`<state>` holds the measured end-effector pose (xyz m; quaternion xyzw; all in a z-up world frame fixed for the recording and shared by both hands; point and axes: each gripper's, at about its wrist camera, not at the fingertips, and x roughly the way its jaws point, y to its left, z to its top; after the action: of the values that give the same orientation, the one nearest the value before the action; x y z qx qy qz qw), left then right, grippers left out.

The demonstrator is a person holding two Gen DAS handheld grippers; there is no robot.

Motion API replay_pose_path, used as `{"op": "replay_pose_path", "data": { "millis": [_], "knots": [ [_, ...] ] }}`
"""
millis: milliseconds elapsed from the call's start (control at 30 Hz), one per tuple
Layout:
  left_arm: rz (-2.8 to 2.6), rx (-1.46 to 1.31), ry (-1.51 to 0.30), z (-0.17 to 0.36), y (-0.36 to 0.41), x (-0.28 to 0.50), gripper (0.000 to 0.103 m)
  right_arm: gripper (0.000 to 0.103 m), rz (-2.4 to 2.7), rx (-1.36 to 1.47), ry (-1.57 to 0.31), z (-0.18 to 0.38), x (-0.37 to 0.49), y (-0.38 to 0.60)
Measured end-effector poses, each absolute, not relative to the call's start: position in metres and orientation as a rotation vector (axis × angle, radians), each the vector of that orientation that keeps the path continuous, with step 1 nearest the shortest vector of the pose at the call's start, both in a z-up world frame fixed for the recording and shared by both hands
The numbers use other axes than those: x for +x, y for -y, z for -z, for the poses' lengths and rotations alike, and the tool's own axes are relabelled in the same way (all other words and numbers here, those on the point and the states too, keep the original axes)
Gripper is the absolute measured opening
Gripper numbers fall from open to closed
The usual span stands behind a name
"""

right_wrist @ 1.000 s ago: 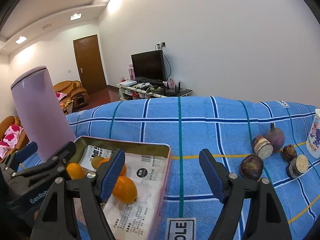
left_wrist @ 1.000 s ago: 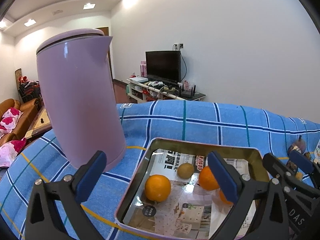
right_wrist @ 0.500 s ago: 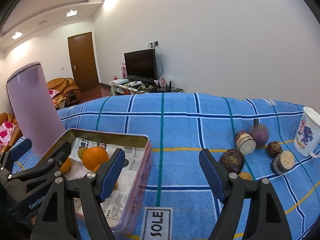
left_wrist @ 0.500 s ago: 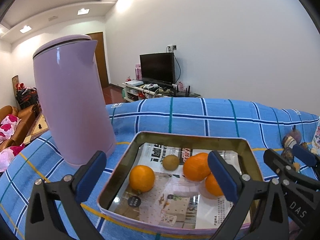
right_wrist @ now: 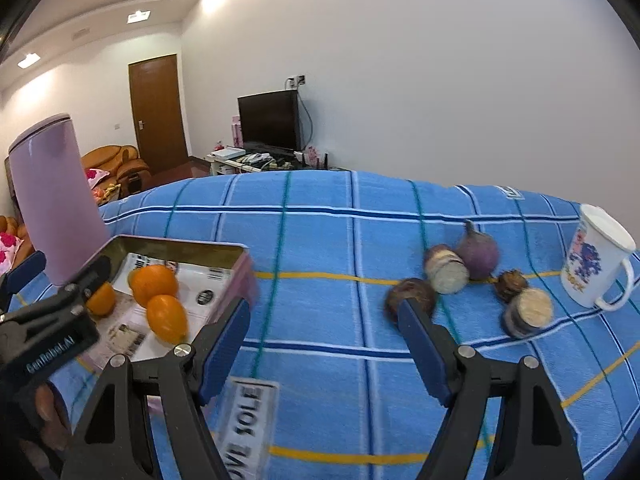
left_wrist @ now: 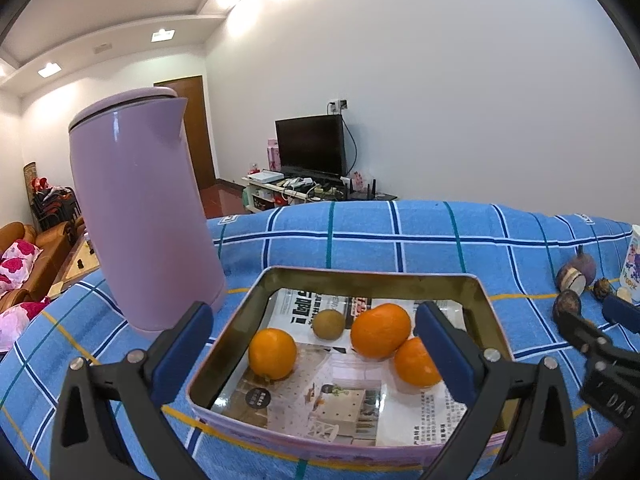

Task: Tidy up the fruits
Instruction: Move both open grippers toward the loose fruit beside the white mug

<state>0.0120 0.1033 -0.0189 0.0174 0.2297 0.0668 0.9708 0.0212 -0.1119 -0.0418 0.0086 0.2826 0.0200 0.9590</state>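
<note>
A metal tin [left_wrist: 376, 276] lined with newspaper sits on the blue checked cloth. It holds three oranges [left_wrist: 273, 353] and a small brown-green fruit [left_wrist: 329, 323]. My left gripper [left_wrist: 314, 344] is open and empty, hovering over the tin's near side. My right gripper [right_wrist: 324, 344] is open and empty over bare cloth, right of the tin [right_wrist: 240, 272]. Several dark purple and brown fruits [right_wrist: 478, 254], some cut, lie ahead and to the right of it.
A tall lilac kettle [left_wrist: 140, 220] stands left of the tin. A white printed mug [right_wrist: 596, 260] stands at the far right beyond the dark fruits. The cloth's far edge drops off toward a TV and a sofa.
The right gripper has swung right, away from the tin and toward the dark fruits and mug. The left gripper has shifted so the tin sits more squarely between its fingers.
</note>
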Motion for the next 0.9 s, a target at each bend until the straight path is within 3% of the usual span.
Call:
{"op": "replay_pose_path", "data": {
  "millis": [600,900],
  "knots": [
    [0.032,0.167,-0.483,0.017,-0.021,-0.017,0.103,0.078,0.137,0.091,-0.62,0.045,-0.009,0.247],
    [0.175,0.093,-0.649,0.017,0.037,-0.004,0.103,0.078,0.169,0.198,-0.718,0.058,0.002,0.299]
  ]
}}
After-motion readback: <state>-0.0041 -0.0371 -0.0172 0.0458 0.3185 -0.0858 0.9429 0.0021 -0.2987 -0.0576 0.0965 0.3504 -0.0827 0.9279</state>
